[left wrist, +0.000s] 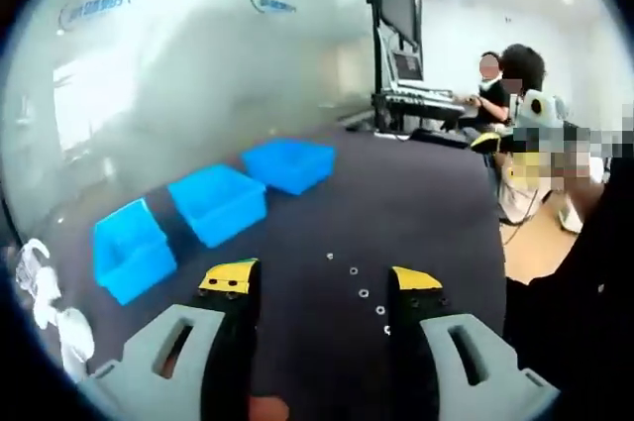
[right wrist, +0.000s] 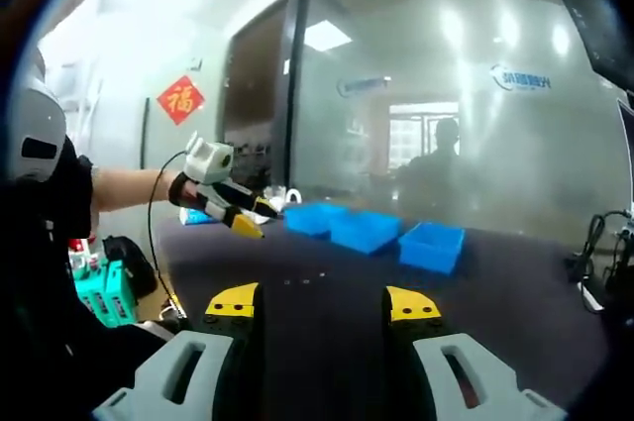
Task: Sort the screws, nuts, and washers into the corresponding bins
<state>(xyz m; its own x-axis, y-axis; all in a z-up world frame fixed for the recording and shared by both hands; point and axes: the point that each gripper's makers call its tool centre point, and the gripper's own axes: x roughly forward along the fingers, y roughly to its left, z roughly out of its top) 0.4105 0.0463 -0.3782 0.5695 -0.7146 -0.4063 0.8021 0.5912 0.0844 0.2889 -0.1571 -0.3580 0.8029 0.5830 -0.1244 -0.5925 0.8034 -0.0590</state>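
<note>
Three blue bins stand in a row on the dark table: the near bin point(left wrist: 131, 251), the middle bin point(left wrist: 218, 202) and the far bin point(left wrist: 289, 163). Several small metal parts point(left wrist: 363, 293) lie scattered on the table between my left gripper's point(left wrist: 322, 279) yellow-tipped jaws, which stand open and empty above it. My right gripper point(right wrist: 322, 302) is also open and empty, held over the table's end. From there the bins point(right wrist: 367, 230) lie ahead, with tiny parts point(right wrist: 322, 276) on the table before them. The left gripper point(right wrist: 256, 218) shows there too, held out by a hand.
A frosted glass wall point(left wrist: 198, 64) runs behind the bins. Crumpled white material point(left wrist: 45, 302) lies at the table's left edge. People sit at a desk with a monitor point(left wrist: 398, 5) beyond the far end. A green box point(right wrist: 104, 292) sits on the floor beside the table.
</note>
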